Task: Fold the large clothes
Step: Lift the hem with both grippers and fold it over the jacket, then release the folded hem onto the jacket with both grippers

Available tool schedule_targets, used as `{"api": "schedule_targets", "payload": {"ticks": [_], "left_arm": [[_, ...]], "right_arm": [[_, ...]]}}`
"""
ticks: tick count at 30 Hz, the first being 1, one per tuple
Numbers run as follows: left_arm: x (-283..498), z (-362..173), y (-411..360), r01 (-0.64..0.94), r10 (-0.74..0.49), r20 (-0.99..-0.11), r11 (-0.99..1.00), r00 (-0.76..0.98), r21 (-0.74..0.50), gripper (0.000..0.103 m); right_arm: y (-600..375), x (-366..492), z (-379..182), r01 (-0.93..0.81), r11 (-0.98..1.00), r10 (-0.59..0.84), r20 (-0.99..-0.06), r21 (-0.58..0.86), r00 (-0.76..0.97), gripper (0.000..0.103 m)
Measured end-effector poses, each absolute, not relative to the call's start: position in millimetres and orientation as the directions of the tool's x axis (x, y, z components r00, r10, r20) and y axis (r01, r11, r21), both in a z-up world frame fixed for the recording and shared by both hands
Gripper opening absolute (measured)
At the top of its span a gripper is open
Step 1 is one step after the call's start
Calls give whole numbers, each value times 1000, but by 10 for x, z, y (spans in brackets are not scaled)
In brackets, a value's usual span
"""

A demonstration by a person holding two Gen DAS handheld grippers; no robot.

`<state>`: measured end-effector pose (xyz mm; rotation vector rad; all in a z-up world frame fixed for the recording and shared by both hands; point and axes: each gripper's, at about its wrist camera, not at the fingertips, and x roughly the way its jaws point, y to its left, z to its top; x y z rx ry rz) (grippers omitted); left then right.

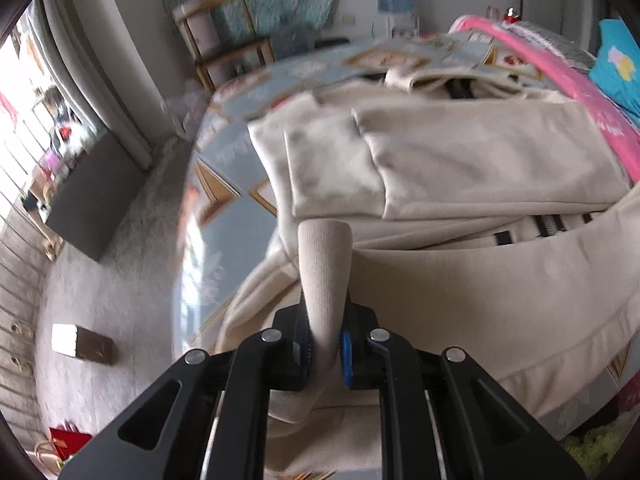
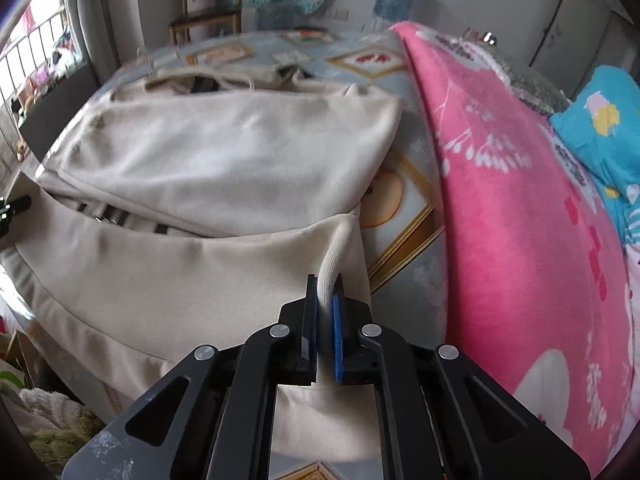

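You are pinching the ribbed, stretchy hem of a soft cream jacket [image 1: 460, 160] in both nearly closed claws, left gripper [image 1: 325, 344] and right gripper [image 2: 325, 320], while it is lying half folded across a smooth patterned bedsheet [image 2: 404, 200] beside a fuzzy pink blanket [image 2: 520, 240].

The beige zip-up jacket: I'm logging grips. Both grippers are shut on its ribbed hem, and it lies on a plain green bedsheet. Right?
Not quite. The grips are correct, but the right wrist view shows the beige zip-up jacket lying on a pale blue bedsheet with gold-framed patterns, not plain green.
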<state>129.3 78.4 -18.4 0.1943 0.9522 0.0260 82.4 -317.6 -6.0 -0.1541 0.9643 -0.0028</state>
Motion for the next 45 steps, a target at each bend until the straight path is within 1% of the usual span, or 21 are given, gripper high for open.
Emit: {"api": "schedule_targets", "payload": {"ticks": [1, 2, 6, 11, 16, 19, 21, 25, 28, 30, 33, 34, 35, 37, 38, 39, 41, 43, 45], "left_arm": [[1213, -107, 796, 65, 99, -791, 983, 603, 173, 9], [1153, -55, 813, 61, 97, -782, 984, 616, 170, 6], [837, 242, 915, 50, 47, -727, 992, 685, 112, 5], [762, 586, 967, 44, 10, -677, 997, 736, 63, 5], [979, 948, 973, 81, -41, -611, 996, 790, 39, 5], [1337, 1109, 981, 107, -62, -580, 993, 812, 43, 5], [1648, 1172, 985, 124, -83, -577, 992, 813, 32, 5], [2387, 1255, 1044, 168, -144, -579, 986, 802, -13, 5], [2940, 1170, 1030, 174, -135, -611, 985, 780, 3, 5], [3275, 1009, 987, 175, -112, -644, 984, 757, 35, 5], [3714, 595, 939, 173, -77, -727, 983, 682, 58, 5], [3864, 369, 916, 164, -39, -768, 983, 640, 87, 5], [3931, 220, 915, 159, -15, -795, 982, 607, 103, 8], [4043, -29, 946, 150, 13, -834, 982, 551, 114, 13], [4052, -63, 978, 140, 16, -838, 984, 545, 109, 21], [4043, -51, 1038, 124, 13, -838, 988, 546, 97, 26], [3956, 50, 1183, 87, 12, -825, 994, 565, 74, 27], [3828, 221, 1327, 51, 9, -806, 998, 591, 48, 29], [3637, 368, 1445, 46, -31, -791, 999, 611, -4, 31]], "right_arm": [[-3173, 754, 29, -64, 990, -62, -805, -123, 591, 6], [-3168, 702, 94, -62, 991, -58, -794, -120, 605, 6], [-3157, 450, 377, -49, 993, -43, -739, -103, 672, 6], [-3220, 428, 605, -28, 997, -27, -686, -68, 727, 6], [-3292, 717, 824, -30, 998, -13, -626, -59, 780, 6], [-3332, 1013, 925, -37, 997, -14, -592, -74, 806, 6], [-3392, 1345, 980, -50, 997, 2, -580, -66, 815, 6], [-3499, 2030, 997, -63, 997, 27, -595, -40, 804, 6], [-3550, 2592, 881, -60, 998, 29, -625, -29, 780, 6], [-3551, 2902, 720, -57, 998, 30, -657, -20, 753, 6], [-3506, 3365, 221, -68, 998, 35, -755, -13, 654, 6], [-3489, 3470, 46, -73, 997, 28, -792, -22, 610, 6], [-3491, 3549, -82, -71, 997, 14, -818, -33, 576, 7], [-3530, 3644, -245, -58, 997, -9, -850, -47, 526, 17], [-3574, 3633, -253, -44, 998, -8, -850, -37, 527, 25], [-3656, 3594, -194, -27, 1000, 8, -845, -8, 535, 37], [-3778, 3445, -1, -16, 999, 36, -816, 33, 577, 42], [-3858, 3205, 240, -27, 997, 74, -781, 72, 620, 45], [-3862, 2871, 474, -58, 995, 98, -747, 80, 657, 47]]}}
